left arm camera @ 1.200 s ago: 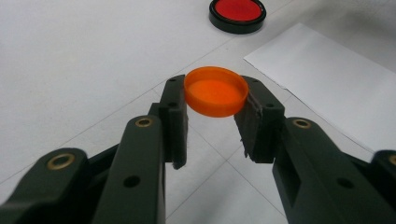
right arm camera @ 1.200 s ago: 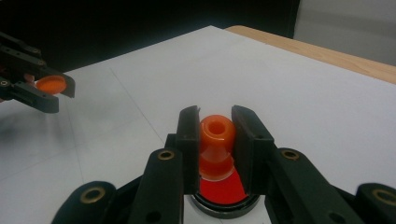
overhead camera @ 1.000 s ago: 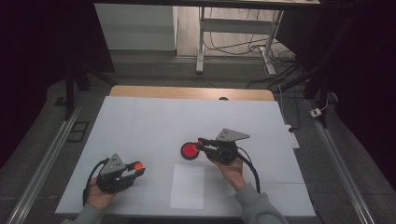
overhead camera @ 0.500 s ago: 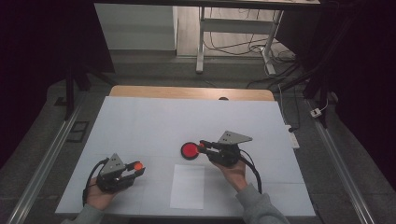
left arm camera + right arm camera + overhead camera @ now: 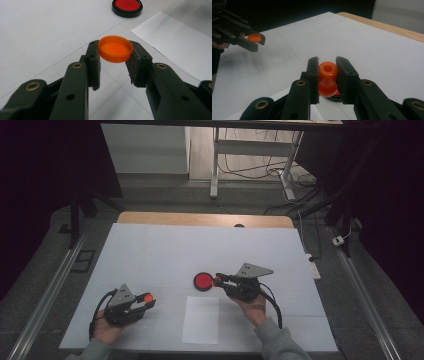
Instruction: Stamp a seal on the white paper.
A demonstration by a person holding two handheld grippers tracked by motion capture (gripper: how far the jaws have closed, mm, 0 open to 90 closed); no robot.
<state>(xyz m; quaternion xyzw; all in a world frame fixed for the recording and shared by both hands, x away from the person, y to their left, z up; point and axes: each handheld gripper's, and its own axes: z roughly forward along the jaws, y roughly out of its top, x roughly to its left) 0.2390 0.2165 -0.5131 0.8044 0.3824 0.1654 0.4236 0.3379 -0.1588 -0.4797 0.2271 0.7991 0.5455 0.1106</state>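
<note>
High view: my left gripper sits where it was a second ago, near the table's front left, jaws clamped on a shallow orange cap. My right gripper has barely shifted; it grips an orange spool-shaped piece just above the red disc, beside the white paper.
</note>
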